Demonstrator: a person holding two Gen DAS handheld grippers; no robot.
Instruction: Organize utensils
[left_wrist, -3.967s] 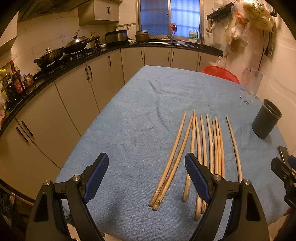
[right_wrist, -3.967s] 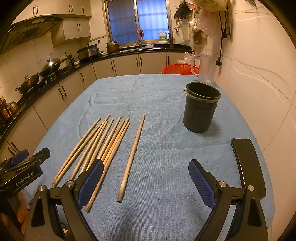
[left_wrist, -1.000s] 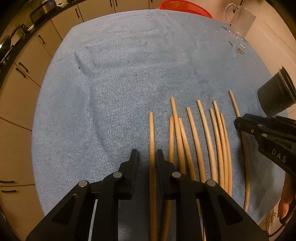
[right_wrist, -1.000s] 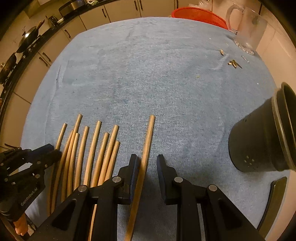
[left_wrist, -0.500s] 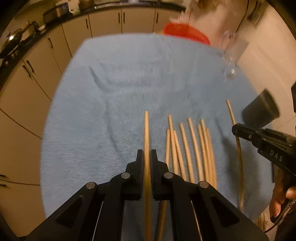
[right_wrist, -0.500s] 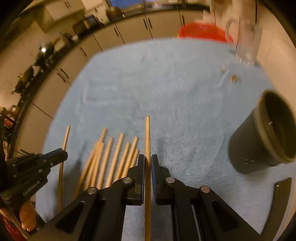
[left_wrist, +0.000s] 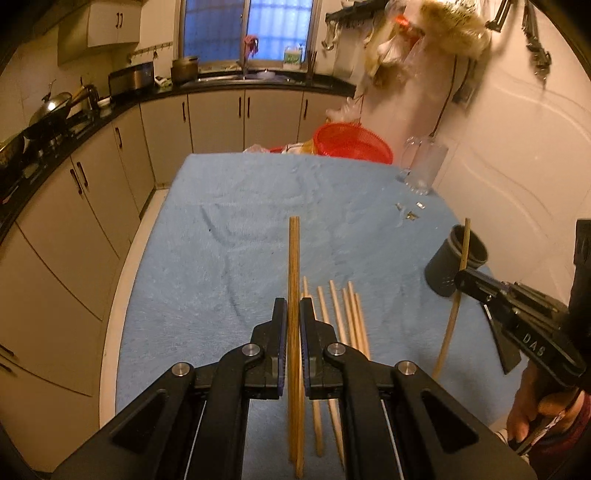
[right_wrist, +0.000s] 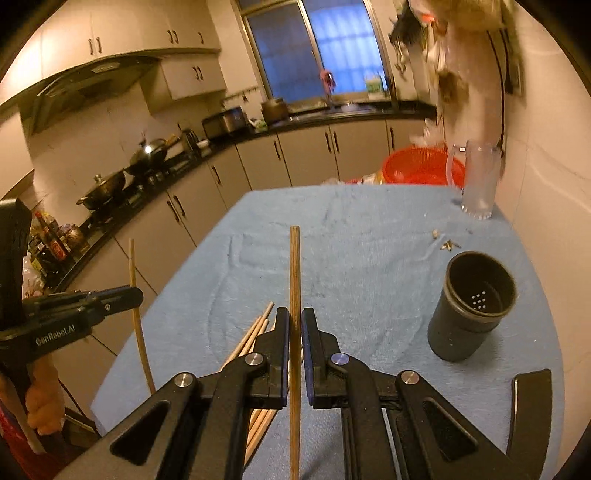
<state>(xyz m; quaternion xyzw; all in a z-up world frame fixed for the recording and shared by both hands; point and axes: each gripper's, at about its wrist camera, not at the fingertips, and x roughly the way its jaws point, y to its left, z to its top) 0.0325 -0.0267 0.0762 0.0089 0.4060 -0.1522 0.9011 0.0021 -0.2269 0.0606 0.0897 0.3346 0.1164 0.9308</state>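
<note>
My left gripper (left_wrist: 292, 317) is shut on one wooden chopstick (left_wrist: 294, 266) and holds it above the blue cloth. My right gripper (right_wrist: 294, 321) is shut on another chopstick (right_wrist: 294, 269), also lifted. In the left wrist view the right gripper (left_wrist: 466, 282) shows at the right with its chopstick (left_wrist: 456, 299) in front of the dark holder cup (left_wrist: 441, 273). In the right wrist view the left gripper (right_wrist: 135, 293) shows at the left with its chopstick (right_wrist: 136, 317). Several chopsticks (left_wrist: 349, 317) lie on the cloth (left_wrist: 236, 229). The cup (right_wrist: 472, 314) stands upright and empty at the right.
A clear glass mug (right_wrist: 478, 181) and a red basket (right_wrist: 417, 166) stand at the table's far right end. Small bits of debris (right_wrist: 447, 243) lie beyond the cup. Kitchen cabinets and a stove with pots (right_wrist: 110, 184) run along the left.
Both grippers have closed on a chopstick each and lifted them off the cloth. The views have tilted up from the table toward the kitchen.
</note>
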